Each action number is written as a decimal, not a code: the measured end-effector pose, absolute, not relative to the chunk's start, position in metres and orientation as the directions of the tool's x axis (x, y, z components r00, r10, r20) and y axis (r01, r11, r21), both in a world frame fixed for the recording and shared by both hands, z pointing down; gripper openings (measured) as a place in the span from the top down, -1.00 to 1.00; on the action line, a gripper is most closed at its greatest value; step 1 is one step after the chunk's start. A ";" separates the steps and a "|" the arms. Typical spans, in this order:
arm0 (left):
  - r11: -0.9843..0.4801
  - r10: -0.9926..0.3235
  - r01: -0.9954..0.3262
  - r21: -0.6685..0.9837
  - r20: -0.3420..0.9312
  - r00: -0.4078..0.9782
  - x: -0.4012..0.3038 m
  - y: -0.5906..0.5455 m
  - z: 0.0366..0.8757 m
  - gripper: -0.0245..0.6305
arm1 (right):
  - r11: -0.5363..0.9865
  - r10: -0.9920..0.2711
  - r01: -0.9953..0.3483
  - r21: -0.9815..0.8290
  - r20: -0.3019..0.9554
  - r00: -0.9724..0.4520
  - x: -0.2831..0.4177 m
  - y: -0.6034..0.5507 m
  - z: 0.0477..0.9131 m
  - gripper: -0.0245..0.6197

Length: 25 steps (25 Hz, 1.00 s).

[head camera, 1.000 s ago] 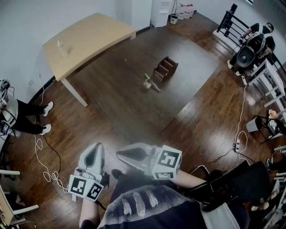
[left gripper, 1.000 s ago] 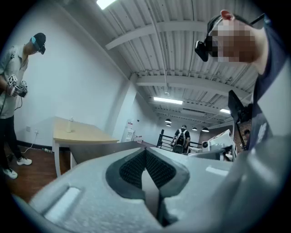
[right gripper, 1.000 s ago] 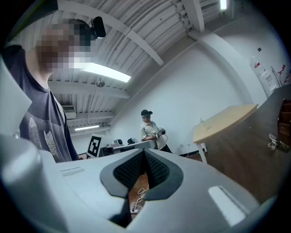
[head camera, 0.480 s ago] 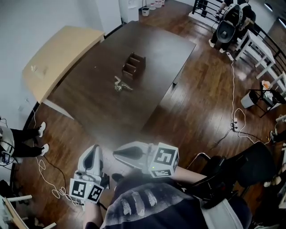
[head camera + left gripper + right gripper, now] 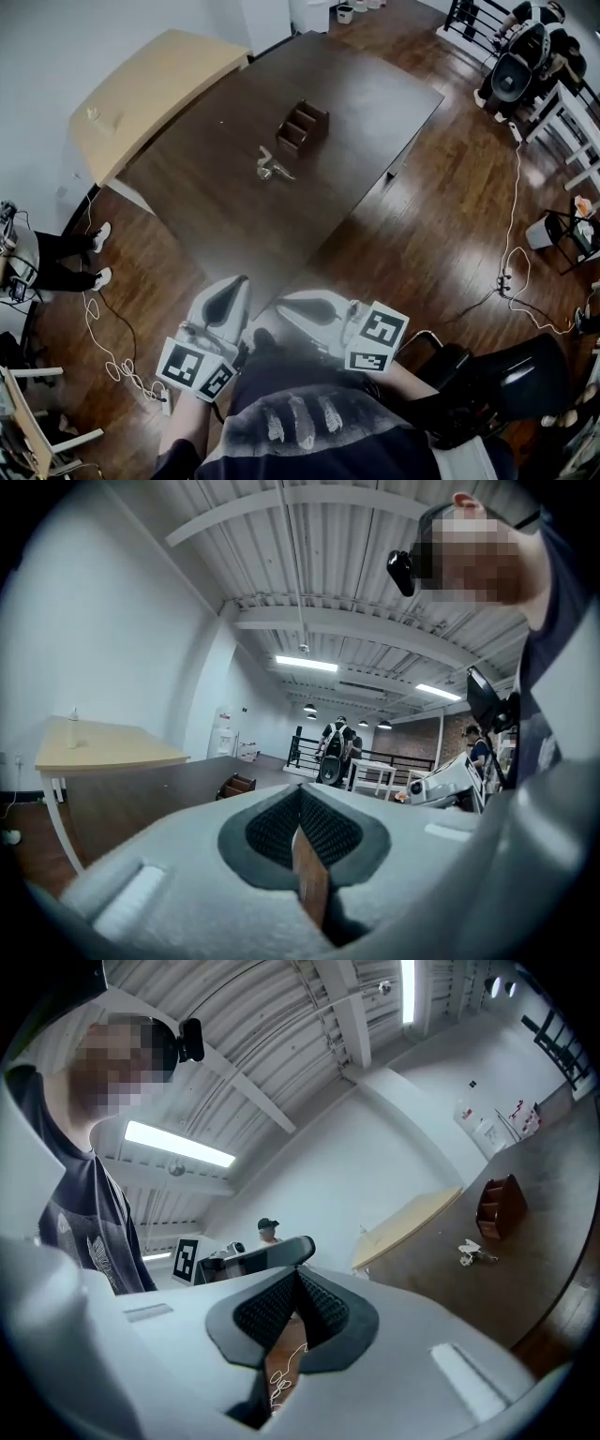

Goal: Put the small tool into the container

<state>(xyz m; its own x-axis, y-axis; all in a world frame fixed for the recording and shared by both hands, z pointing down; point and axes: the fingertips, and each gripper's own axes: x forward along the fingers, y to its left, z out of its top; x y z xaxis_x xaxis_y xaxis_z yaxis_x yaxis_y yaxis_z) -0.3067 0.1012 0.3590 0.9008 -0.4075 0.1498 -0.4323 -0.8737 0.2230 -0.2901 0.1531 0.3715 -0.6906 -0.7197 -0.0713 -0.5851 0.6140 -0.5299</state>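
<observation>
At the bottom edge of the head view, close to the operator's torso: left gripper (image 5: 233,284) and right gripper (image 5: 284,306), side by side, both short of the near edge of the dark table (image 5: 380,98).

- Left gripper (image 5: 301,806): clenched, pads meet down the middle, nothing between them.
- Right gripper (image 5: 298,1290): also closed at the tips, nothing gripped. Only floor and a white cable (image 5: 101,349) show through the slot behind the pads.
- Marker cubes on both face up toward the head camera.

Out from there:
- Small tool (image 5: 272,168): metallic, lying on the dark table well ahead of both grippers. Also in the right gripper view (image 5: 473,1252).
- Container (image 5: 303,127): brown wooden organiser with divided compartments, open side up, on the same table just beyond the tool. The two are near each other but apart. Seen too from the left (image 5: 236,786) and right (image 5: 498,1206) gripper views. The compartments look dark and I can't tell their contents from here.
- Tool is on the tabletop, outside the container.

Further out:
- Light wood table (image 5: 155,80) butts against the dark one on the left, with a small pale object (image 5: 95,113) on it.
- Seated person's legs (image 5: 66,253) by the left wall.
- Another person (image 5: 528,52) is by the railing, top right.
</observation>
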 end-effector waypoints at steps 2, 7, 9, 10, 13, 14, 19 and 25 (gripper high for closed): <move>-0.877 -0.399 -0.427 0.219 0.163 0.903 -0.305 0.101 0.361 0.92 | 0.611 -0.722 -0.584 -0.535 -0.075 -0.687 -0.289 0.151 0.373 0.92; -0.876 -0.372 -0.406 0.262 0.172 0.912 -0.303 0.083 0.374 0.92 | 0.581 -0.751 -0.615 -0.533 -0.060 -0.657 -0.284 0.141 0.377 0.92; -0.880 -0.349 -0.381 0.283 0.156 0.924 -0.296 0.074 0.377 0.92 | 0.555 -0.769 -0.636 -0.536 -0.041 -0.637 -0.280 0.137 0.382 0.92; -0.883 -0.338 -0.367 0.292 0.147 0.930 -0.292 0.070 0.378 0.92 | 0.544 -0.776 -0.647 -0.535 -0.028 -0.630 -0.277 0.134 0.384 0.92; -0.890 -0.303 -0.326 0.318 0.121 0.945 -0.276 0.061 0.381 0.92 | 0.516 -0.792 -0.678 -0.523 0.011 -0.611 -0.267 0.125 0.386 0.92; -0.893 -0.289 -0.311 0.325 0.114 0.951 -0.270 0.060 0.382 0.92 | 0.509 -0.797 -0.688 -0.517 0.021 -0.604 -0.263 0.123 0.385 0.92; -0.902 -0.254 -0.261 0.345 0.066 0.965 -0.251 0.042 0.377 0.92 | 0.497 -0.804 -0.736 -0.460 0.074 -0.590 -0.252 0.108 0.376 0.92; -0.903 -0.219 -0.211 0.376 0.021 0.975 -0.243 0.013 0.373 0.92 | 0.447 -0.830 -0.789 -0.422 0.133 -0.541 -0.239 0.084 0.370 0.92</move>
